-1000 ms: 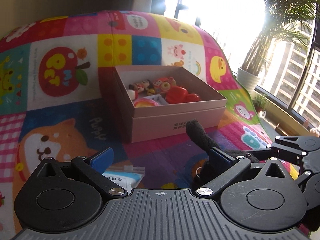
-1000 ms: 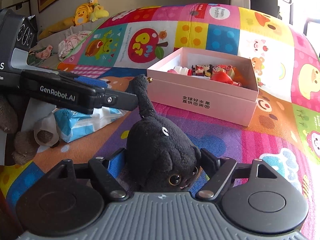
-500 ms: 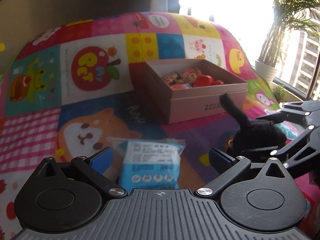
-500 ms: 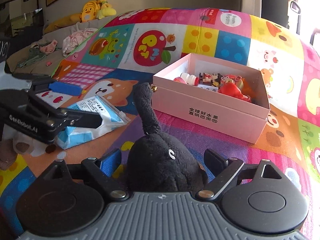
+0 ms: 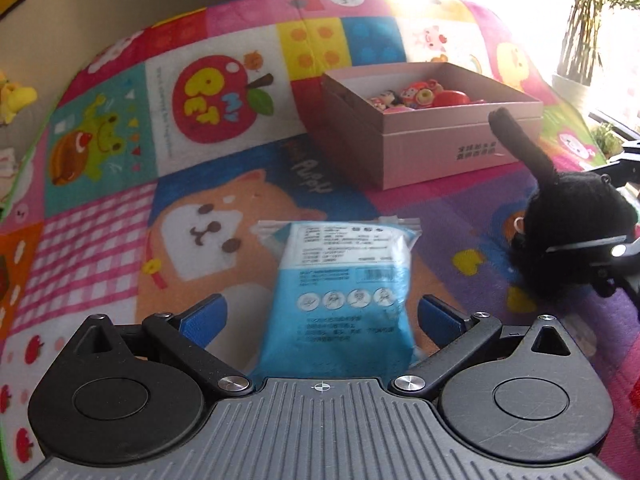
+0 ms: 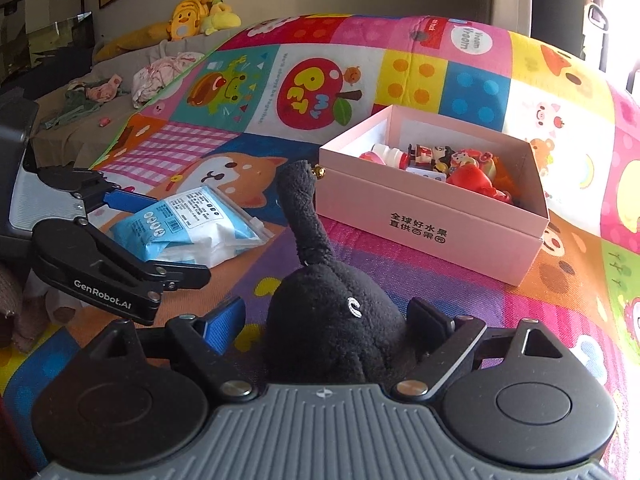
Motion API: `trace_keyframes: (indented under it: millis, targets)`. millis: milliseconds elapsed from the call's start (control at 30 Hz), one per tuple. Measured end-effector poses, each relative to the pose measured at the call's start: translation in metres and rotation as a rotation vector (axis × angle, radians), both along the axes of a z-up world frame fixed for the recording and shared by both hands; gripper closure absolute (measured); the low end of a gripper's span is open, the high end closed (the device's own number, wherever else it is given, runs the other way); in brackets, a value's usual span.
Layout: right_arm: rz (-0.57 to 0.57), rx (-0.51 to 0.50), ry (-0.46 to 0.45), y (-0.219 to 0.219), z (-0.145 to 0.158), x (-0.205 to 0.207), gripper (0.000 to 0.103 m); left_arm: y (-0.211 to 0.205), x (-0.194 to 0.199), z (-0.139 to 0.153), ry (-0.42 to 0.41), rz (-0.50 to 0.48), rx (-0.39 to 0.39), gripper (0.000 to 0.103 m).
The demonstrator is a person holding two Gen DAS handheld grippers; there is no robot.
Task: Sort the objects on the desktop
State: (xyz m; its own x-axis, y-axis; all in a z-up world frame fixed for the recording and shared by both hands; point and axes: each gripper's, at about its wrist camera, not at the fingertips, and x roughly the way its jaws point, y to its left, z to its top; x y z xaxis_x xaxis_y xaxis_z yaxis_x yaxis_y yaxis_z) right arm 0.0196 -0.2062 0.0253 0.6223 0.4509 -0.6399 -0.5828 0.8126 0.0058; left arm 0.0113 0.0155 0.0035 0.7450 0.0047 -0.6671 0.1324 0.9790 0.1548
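Observation:
A blue and white wipes pack (image 5: 344, 280) lies flat on the colourful play mat (image 5: 100, 240), between the wide-apart fingers of my open left gripper (image 5: 322, 314); the pack also shows in the right wrist view (image 6: 192, 226). A black plush cat (image 6: 332, 320) with its tail up sits between the fingers of my right gripper (image 6: 328, 320), whose blue left pad stands off the plush, jaws open. The plush shows in the left wrist view (image 5: 576, 224) too. A pink cardboard box (image 6: 432, 224) holding several small toys stands beyond, also in the left wrist view (image 5: 440, 148).
The left gripper (image 6: 120, 240) shows at the left of the right wrist view. Yellow plush toys (image 6: 196, 18) and clothes (image 6: 160, 72) lie on a couch beyond the mat. A potted palm (image 5: 580, 40) stands by the bright window.
My left gripper has swung left and now frames the wipes pack. My right gripper's jaws have widened around the black plush, which has come to rest on the mat.

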Motion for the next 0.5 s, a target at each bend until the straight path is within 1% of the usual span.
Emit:
trace_keyframes:
  millis: [67,167,200,233,333,367,400,433,500]
  targets:
    - [-0.013,-0.003,0.002,-0.002,-0.001,0.001,0.014,0.009,-0.003,0.000,-0.001,0.023,0.027,0.000]
    - [-0.026,0.001,0.008,-0.005,-0.002,0.002,0.014,0.028,-0.005,-0.001,-0.017,0.095,0.087,0.000]
    - [-0.030,0.002,0.010,-0.006,-0.003,0.002,0.014,0.034,-0.006,0.000,-0.020,0.118,0.096,0.000]
    - [-0.033,0.003,0.013,-0.006,-0.003,0.003,0.014,0.040,-0.007,0.001,-0.020,0.126,0.079,0.000]
    - [-0.035,0.006,0.019,-0.006,-0.005,0.003,0.014,0.053,-0.010,0.008,0.008,0.082,-0.065,0.000]
    - [-0.036,0.006,0.020,-0.005,-0.005,0.003,0.014,0.053,-0.009,0.009,0.011,0.070,-0.094,0.000]
    - [-0.036,0.007,0.022,-0.005,-0.006,0.004,0.014,0.051,-0.008,0.009,0.011,0.066,-0.102,0.000]
    - [-0.037,0.007,0.023,-0.004,-0.006,0.004,0.014,0.047,-0.005,0.008,0.011,0.067,-0.094,0.000]
    - [-0.036,0.007,0.021,-0.003,-0.006,0.003,0.014,0.040,0.002,0.006,0.000,0.068,-0.059,0.000]
